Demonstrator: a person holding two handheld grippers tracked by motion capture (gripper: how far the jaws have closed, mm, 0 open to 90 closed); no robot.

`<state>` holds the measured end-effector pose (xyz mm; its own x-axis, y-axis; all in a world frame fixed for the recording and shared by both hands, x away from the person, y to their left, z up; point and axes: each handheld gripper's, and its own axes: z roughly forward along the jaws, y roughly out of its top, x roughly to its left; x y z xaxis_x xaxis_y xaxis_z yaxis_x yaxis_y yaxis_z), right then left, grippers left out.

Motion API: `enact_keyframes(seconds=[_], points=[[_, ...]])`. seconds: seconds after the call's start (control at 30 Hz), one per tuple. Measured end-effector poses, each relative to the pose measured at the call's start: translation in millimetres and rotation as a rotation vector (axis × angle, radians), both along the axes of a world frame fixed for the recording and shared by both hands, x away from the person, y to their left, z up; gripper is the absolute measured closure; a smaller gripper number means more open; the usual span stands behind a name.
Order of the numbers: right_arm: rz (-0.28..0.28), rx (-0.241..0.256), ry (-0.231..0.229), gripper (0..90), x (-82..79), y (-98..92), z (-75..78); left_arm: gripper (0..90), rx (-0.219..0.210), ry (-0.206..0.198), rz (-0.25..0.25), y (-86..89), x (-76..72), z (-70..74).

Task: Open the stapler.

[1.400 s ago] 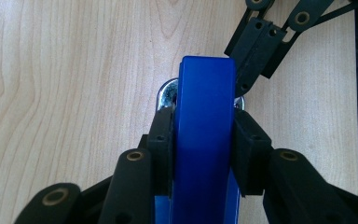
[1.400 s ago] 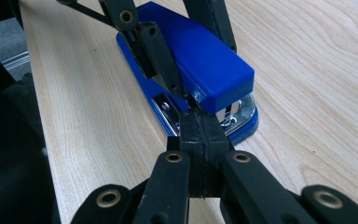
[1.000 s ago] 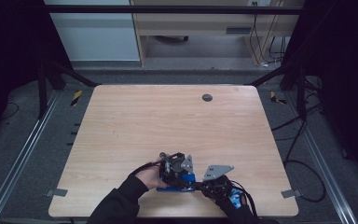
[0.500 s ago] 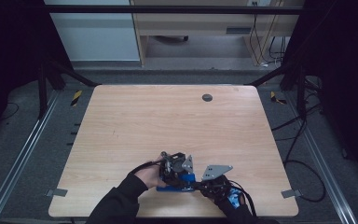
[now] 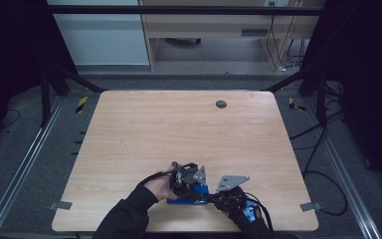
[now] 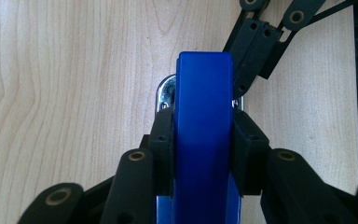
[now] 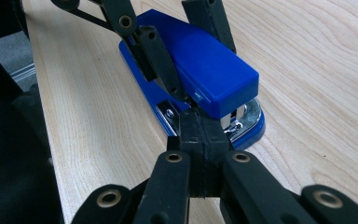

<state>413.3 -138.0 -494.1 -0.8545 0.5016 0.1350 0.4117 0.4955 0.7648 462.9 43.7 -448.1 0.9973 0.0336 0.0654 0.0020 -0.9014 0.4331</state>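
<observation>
Gripping the blue stapler with our left gripper, we have it secured; our right gripper – jaws pressed together – sits at its mouth, the pressing or opening seemingly left.

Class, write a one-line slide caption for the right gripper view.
Shut right gripper noses against the blue plastic stapler, which the left gripper clamps.

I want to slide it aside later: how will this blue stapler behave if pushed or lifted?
The blue stapler looks rigid, with smooth plastic, so it may slip in a light grip. Its long flat base on the table suggests sliding rather than tipping. The left tool clamps its sides; the hinged top might swing open if lifted by it.
</observation>
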Motion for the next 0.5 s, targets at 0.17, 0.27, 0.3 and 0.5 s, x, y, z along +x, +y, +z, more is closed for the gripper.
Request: enact_keyframes(seconds=[0.17, 0.27, 0.3, 0.5], points=[[0.006, 0.007, 0.007, 90.0, 0.9, -0.4, -0.3, 65.3, -0.014, 0.005, 0.000, 0.7, 0.4, -0.5], [0.011, 0.011, 0.009, 90.0, 1.8, -0.6, -0.6, 65.4, -0.024, 0.009, -0.002, 1.3, 1.0, -0.9], [0.014, 0.017, 0.026, 90.0, 3.1, -1.3, -0.7, 65.4, -0.024, 0.010, -0.004, 1.4, 1.2, -0.8], [0.022, 0.020, 0.025, 90.0, 4.1, -1.1, -1.0, 65.6, -0.029, 0.002, -0.005, 2.0, 0.0, 0.2]])
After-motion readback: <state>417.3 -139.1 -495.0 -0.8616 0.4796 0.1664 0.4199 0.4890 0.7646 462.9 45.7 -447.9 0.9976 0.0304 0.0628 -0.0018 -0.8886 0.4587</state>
